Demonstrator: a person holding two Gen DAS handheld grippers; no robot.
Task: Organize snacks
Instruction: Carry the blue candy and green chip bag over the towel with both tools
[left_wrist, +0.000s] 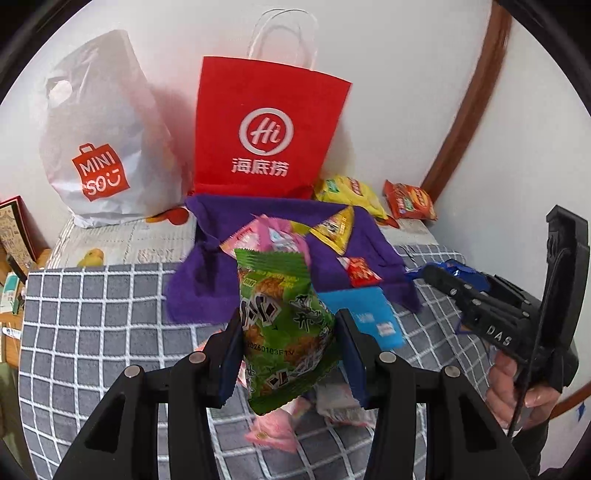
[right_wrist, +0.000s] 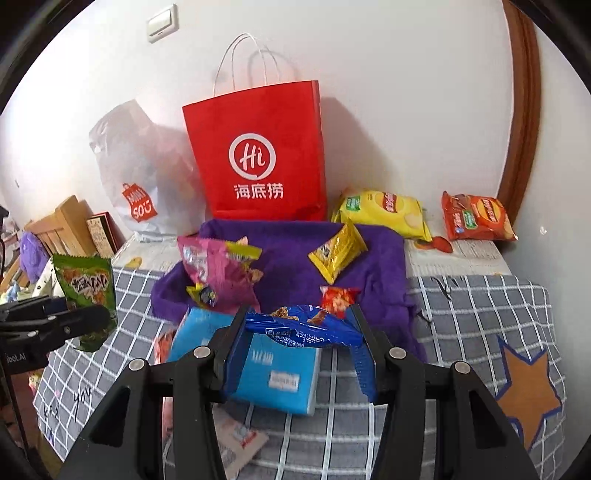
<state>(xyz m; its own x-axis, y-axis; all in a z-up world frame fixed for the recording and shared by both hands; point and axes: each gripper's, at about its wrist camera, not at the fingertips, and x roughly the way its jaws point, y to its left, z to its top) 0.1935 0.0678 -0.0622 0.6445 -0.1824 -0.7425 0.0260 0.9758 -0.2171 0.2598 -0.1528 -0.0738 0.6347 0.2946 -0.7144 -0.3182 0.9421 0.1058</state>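
Left gripper (left_wrist: 288, 343) clamps green snack packet (left_wrist: 284, 325) (upright); right gripper (right_wrist: 299, 332) pinches blue packet (right_wrist: 303, 328)

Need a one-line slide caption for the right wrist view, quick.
Right gripper shut on a blue snack packet above the purple cloth, red paper bag behind.

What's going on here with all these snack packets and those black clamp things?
A person is sorting snacks with a handheld gripper in each hand. The left gripper is shut on a green snack packet, held up above the checked cloth. The right gripper is shut on a blue snack packet. More packets lie on a purple towel in front of a red paper bag standing against the wall.
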